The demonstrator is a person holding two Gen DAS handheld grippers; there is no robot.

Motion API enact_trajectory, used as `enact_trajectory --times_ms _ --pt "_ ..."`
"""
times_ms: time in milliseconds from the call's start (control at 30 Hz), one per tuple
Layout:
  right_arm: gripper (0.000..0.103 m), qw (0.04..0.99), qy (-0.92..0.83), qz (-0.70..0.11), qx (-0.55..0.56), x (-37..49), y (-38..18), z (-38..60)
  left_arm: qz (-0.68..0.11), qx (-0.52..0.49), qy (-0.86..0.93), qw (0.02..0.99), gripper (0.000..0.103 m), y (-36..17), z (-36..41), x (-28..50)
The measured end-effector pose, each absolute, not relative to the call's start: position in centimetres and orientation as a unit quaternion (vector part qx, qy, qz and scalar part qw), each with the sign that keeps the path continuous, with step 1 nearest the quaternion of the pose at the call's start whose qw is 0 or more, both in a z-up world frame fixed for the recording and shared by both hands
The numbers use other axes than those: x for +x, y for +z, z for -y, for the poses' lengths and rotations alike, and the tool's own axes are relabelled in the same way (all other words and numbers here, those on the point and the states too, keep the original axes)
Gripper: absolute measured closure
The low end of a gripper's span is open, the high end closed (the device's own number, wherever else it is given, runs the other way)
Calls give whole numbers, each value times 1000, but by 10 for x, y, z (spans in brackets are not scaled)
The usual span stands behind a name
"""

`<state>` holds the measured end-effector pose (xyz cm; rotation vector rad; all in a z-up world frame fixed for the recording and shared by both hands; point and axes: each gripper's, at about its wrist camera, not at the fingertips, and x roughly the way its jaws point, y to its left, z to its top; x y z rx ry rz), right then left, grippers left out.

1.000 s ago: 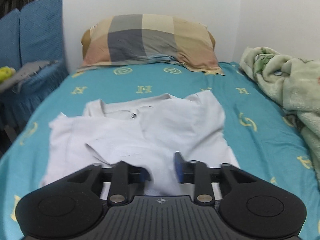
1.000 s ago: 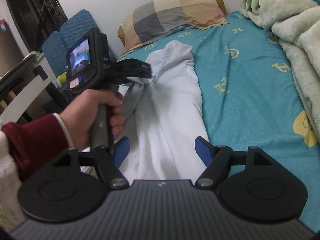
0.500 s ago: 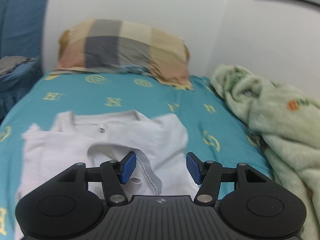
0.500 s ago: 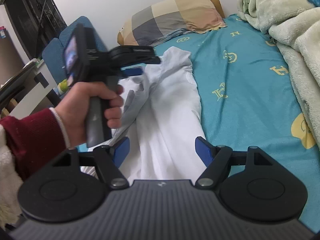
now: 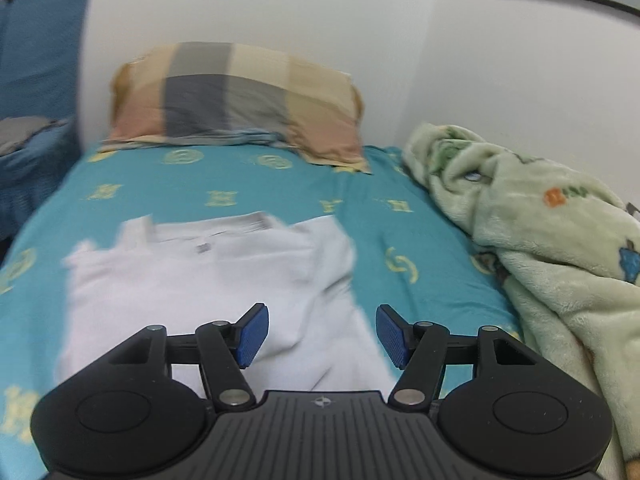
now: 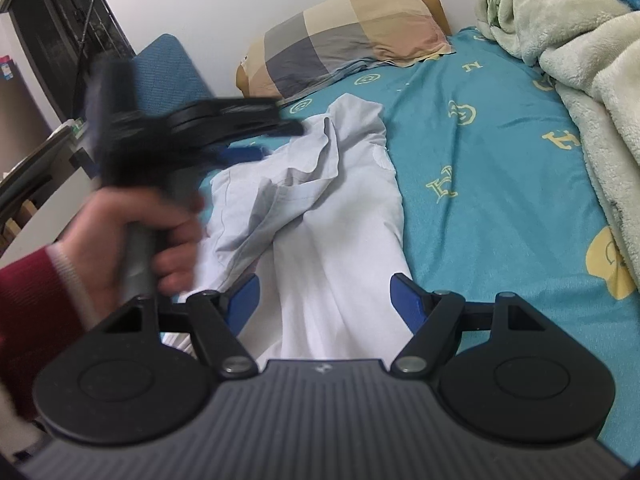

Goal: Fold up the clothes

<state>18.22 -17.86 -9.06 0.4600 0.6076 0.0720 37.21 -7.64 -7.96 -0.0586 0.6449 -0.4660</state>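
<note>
White shirt (image 6: 340,216) is lying on the bed (image 6: 500,184), frame centre, long axis running away toward the pillow (image 6: 344,36). Both tools are gaping, holding nothing: right tool (image 6: 322,300) is straddling the near hem; left tool (image 5: 320,332) is hovering above.

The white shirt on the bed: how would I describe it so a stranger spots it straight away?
Start at the bed with the teal sheet printed with yellow letters, checked pillow at its head, fluffy pale green blanket heaped along one side. The white shirt lies mid-bed, collar toward the pillow. It is the only plain, unpatterned fabric there.
</note>
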Motion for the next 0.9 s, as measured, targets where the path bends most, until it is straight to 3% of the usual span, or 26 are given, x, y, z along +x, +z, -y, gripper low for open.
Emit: enact_trajectory --times_ms 100,467,733,833,867,900 --pt "29 932 36 -290 216 179 -87 179 -329 -28 -203 922 35 -67 41 330" --pt "29 942 55 -285 168 144 -68 170 -480 5 -110 870 35 -55 -85 178" --pt "29 938 69 -299 161 79 -38 167 -555 -10 -125 822 37 -73 -112 127" --pt "29 940 63 -292 167 61 -34 173 -574 25 -130 808 45 -82 -100 127" --pt "29 939 59 -292 170 58 -35 175 -581 36 -131 802 59 -84 -97 127" --pt "29 939 56 -294 171 58 -36 177 -587 47 -130 798 84 -87 -93 128"
